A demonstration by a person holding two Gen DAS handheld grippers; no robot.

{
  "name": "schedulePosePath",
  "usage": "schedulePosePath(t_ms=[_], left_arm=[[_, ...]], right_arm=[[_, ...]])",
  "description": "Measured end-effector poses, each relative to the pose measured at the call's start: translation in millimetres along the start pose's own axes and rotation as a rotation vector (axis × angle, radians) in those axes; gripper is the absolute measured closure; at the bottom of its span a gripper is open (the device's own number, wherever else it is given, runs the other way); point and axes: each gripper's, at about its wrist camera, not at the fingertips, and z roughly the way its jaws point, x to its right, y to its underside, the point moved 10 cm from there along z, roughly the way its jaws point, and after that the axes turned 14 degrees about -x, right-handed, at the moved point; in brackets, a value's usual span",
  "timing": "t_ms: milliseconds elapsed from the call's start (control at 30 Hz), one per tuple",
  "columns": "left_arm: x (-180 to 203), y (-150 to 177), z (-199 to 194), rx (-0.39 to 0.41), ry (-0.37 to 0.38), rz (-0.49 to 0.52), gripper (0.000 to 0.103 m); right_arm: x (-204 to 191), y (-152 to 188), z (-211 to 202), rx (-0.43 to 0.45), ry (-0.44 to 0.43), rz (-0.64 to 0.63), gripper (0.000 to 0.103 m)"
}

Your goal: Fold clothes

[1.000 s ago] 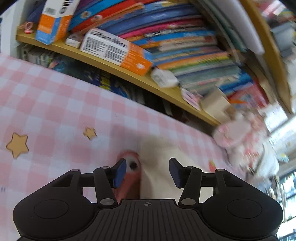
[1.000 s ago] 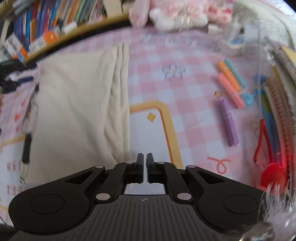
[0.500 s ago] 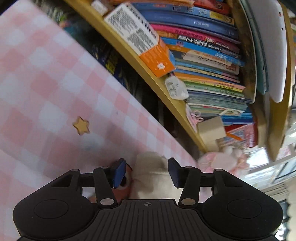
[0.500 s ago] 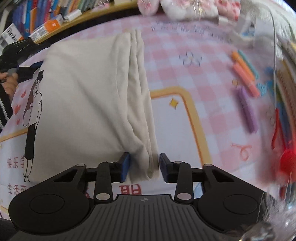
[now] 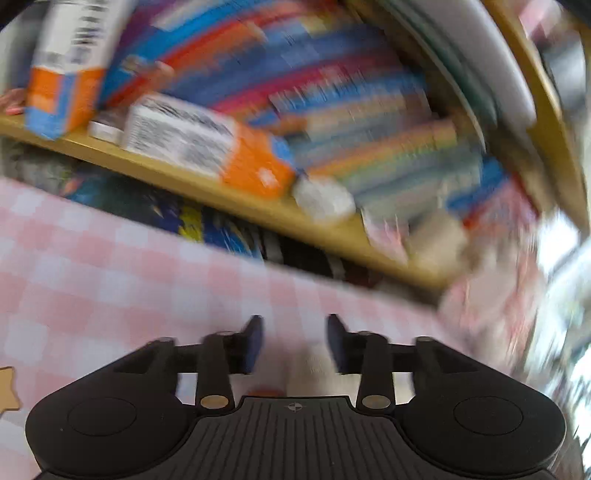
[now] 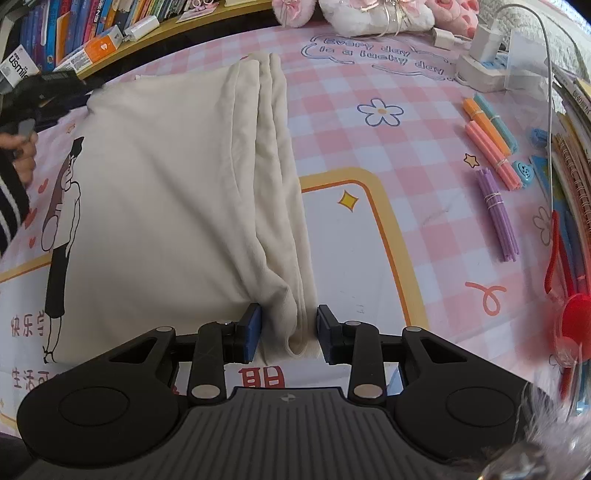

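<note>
A cream garment (image 6: 166, 192) lies folded on the pink checked table mat (image 6: 369, 147), its layered fold edge running towards me. My right gripper (image 6: 290, 332) points steeply down at the near corner of that edge. Its jaws stand apart with the bunched fold between the blue pads (image 6: 253, 330), and the cloth still rests on the mat. In the blurred left wrist view my left gripper (image 5: 294, 343) is opening, with a cream cloth corner (image 5: 314, 369) low between its fingers and not pinched. That left gripper (image 6: 40, 86) also shows at the garment's far left corner, held by a hand (image 6: 20, 147).
A wooden shelf (image 5: 207, 184) of books and boxes runs behind the mat. Plush toys (image 6: 369, 14) sit at the far edge, a white charger block (image 6: 480, 66) at the far right. Bundles of coloured sticks (image 6: 491, 147), notebooks and a red item (image 6: 576, 317) lie to the right.
My right gripper went from shut to open and came down over the near corner of the fold. The left view swung across the shelf and is now blurred, with the cloth lower in it.
</note>
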Motion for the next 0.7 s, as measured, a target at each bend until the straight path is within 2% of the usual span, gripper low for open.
schedulePosePath(t_ms=[33,133,200,233,300,333,367,433,500,633,700], left_arm=[[-2.3,-2.8,-9.9,0.024,0.008,-0.018,0.048],[-6.3,6.9,-33.6,0.017,0.033,-0.048,0.041],[-6.0,30.5,-45.2,-0.042,0.028,-0.039,0.04],[-4.8,46.9,-51.7,-0.068,0.016,-0.016,0.039],[-4.3,80.4,-69.0,-0.068,-0.009,0.061,0.036],[-3.2,97.0,-77.5,-0.064,-0.024,0.106,0.027],[1.3,112.5,-85.2,-0.049,-0.048,0.169,0.023],[11.2,137.4,-96.2,-0.044,-0.083,0.271,0.02],[19.9,160.3,-97.5,-0.088,-0.107,0.336,0.018],[25.7,194.5,-91.5,-0.203,-0.117,0.308,0.017],[27.4,204.5,-93.4,-0.216,-0.123,0.278,0.017]], right_arm=[[0.4,0.2,0.2,0.004,-0.001,0.003,0.072],[0.7,1.3,0.9,0.014,-0.003,0.009,0.072],[1.0,1.6,1.2,0.02,-0.003,0.012,0.072],[0.8,1.8,1.4,0.024,-0.002,0.014,0.072],[0.5,2.2,1.6,0.032,0.001,0.018,0.072],[0.3,2.4,1.8,0.036,0.003,0.02,0.072],[0.2,2.6,2.0,0.04,0.004,0.021,0.071],[0.0,2.9,2.6,0.047,0.001,0.028,0.071],[0.5,3.0,2.7,0.052,-0.003,0.04,0.07],[2.1,3.6,-2.3,0.097,-0.013,0.085,0.07],[4.7,4.4,-8.0,0.129,-0.031,0.101,0.069]])
